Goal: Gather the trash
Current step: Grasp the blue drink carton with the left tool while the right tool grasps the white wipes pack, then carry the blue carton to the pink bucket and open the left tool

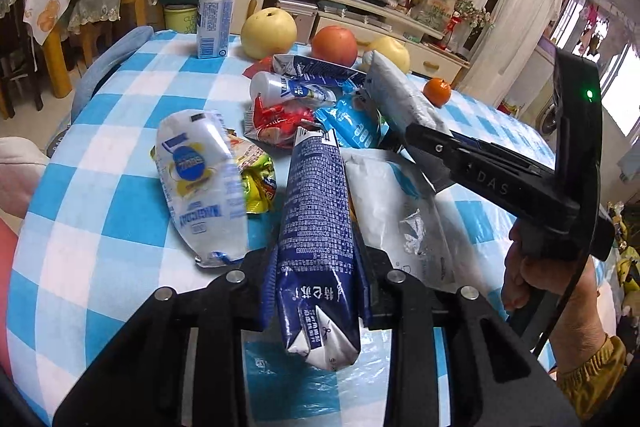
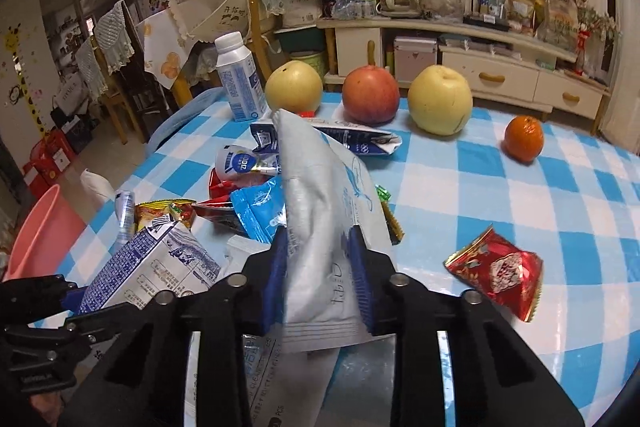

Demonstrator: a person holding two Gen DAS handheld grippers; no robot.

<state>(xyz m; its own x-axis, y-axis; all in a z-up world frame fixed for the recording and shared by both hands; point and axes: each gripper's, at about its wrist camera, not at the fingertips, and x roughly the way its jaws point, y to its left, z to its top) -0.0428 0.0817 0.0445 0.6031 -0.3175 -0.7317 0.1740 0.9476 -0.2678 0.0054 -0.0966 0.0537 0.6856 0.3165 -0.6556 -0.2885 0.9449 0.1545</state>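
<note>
Holding a blue carton (image 1: 316, 247), the left gripper (image 1: 318, 291) is clamped on its lower body above the counter (image 1: 120, 155), with a white pouch (image 1: 200, 183) just beside. Grip looks firm; lifting straight up should avoid dragging wrappers.

Seen from the right wrist, the right gripper (image 2: 320, 287) is clamped on a grey bag (image 2: 316, 211), which stands over the trash pile. A pink bin (image 2: 40, 227) sits at left; carrying both there seems best, and a red wrapper (image 2: 496, 271) remains.
</note>
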